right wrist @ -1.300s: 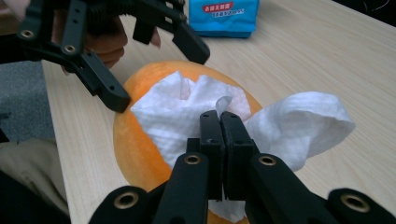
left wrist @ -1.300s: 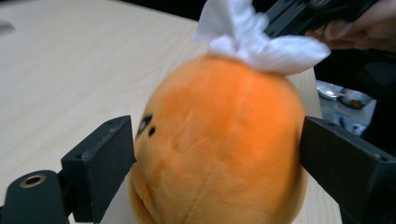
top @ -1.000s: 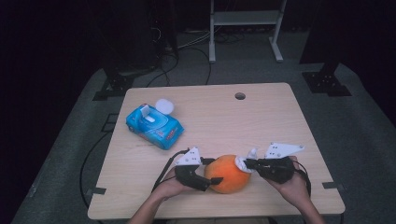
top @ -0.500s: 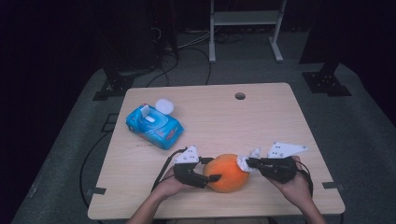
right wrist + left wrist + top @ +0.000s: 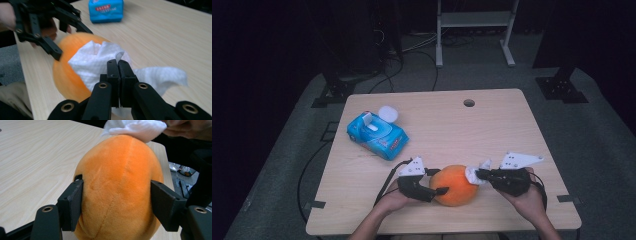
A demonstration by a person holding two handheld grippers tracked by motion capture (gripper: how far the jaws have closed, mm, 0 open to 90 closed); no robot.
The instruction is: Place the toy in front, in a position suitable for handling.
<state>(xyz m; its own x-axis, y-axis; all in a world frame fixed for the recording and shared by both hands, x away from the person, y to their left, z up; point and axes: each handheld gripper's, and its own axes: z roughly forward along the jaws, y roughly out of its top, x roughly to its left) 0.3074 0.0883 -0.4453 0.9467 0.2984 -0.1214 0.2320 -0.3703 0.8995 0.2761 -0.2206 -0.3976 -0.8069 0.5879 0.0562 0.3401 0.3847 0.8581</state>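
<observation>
Gripping: the left gripper (image 5: 438, 181) clamps the orange plush ball (image 5: 454, 185), one black jaw pressed into each flank, seen close in the left gripper view (image 5: 117, 192).
Right claw: the right gripper (image 5: 478, 174) has its jaws pinched together on a white wipe (image 5: 473, 174); in the right gripper view (image 5: 117, 65) the wipe (image 5: 96, 63) bunches around the tips.
Wipe contact: the white wipe lies against the ball's surface at its 2 o'clock side in the high view.
Ball place: on the wooden table (image 5: 452, 125), toward 6 o'clock of the tabletop, between the two hands.
Pack: a blue wipes pack (image 5: 377, 135) with its white lid open sits at about 10 o'clock from the ball, well apart.
Hole: a round hole (image 5: 469, 103) sits in the tabletop at 12 o'clock, near the far edge.
</observation>
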